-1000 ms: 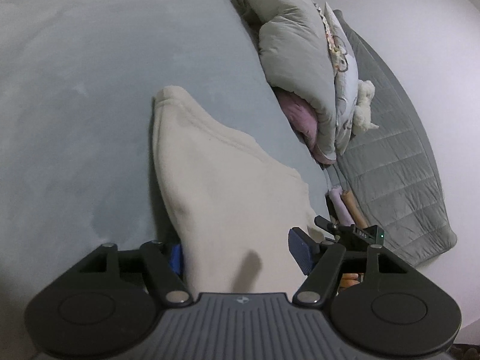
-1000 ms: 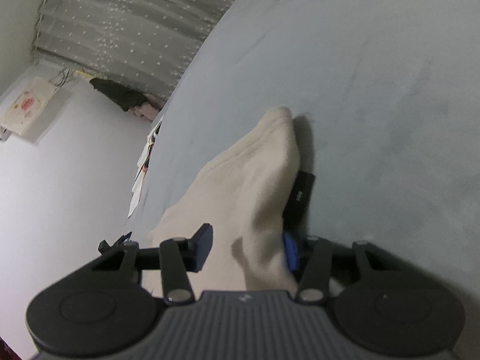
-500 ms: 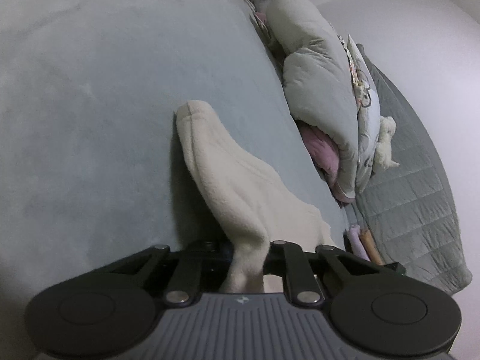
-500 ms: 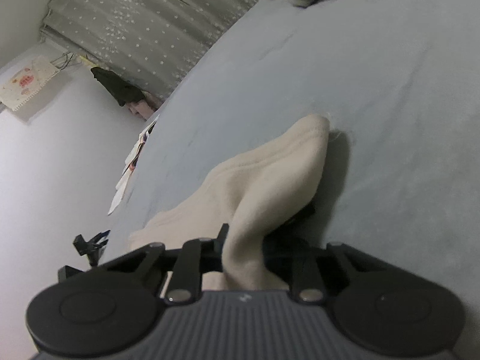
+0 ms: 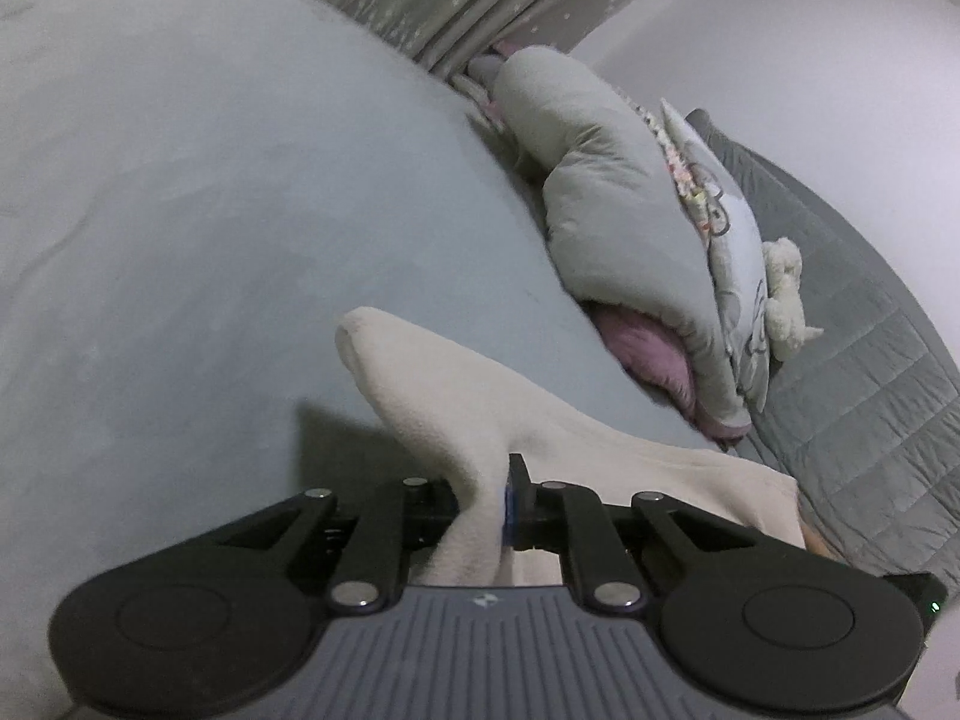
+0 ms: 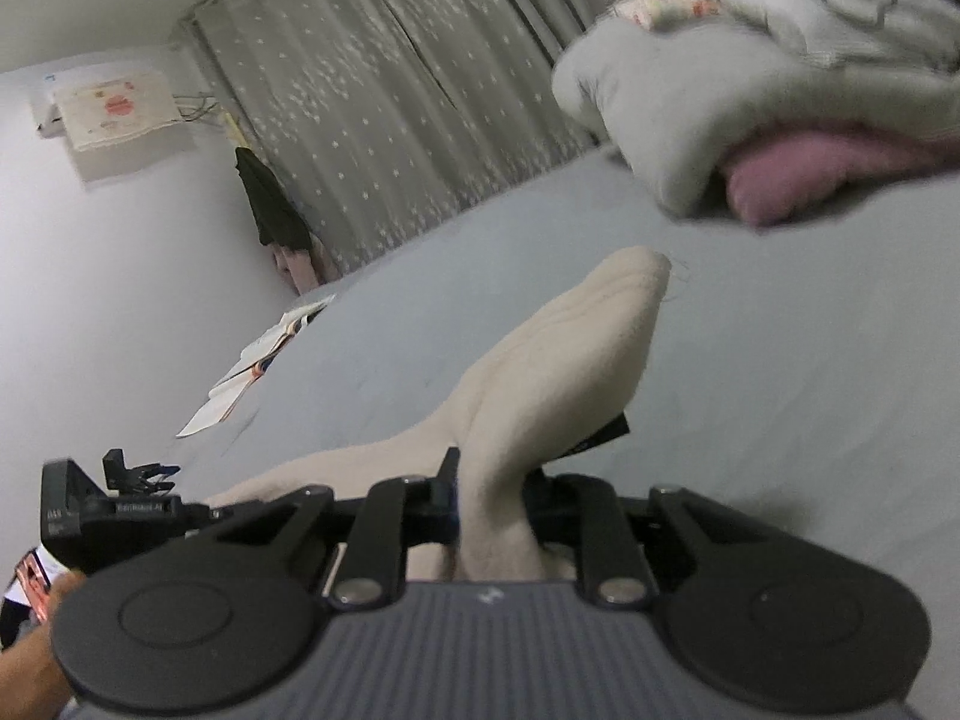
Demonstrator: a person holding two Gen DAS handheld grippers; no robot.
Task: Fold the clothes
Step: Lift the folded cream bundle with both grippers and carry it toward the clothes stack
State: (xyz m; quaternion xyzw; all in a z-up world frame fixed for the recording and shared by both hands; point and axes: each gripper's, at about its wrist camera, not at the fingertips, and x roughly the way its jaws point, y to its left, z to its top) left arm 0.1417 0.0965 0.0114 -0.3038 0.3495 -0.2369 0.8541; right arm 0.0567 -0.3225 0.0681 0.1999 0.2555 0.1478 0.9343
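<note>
Duvet (image 5: 612, 198) bunched beyond cream garment (image 5: 456, 396); papers (image 6: 258, 366) at bed edge.

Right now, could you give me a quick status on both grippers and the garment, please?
Left gripper shut on cream garment. Right gripper shut on it too. Garment partly lifted off bed. Nothing in the way.

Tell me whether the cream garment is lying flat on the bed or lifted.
Partly lifted. The left gripper and right gripper each pinch a bunched edge of the cream garment, which slopes down to the bed.
</note>
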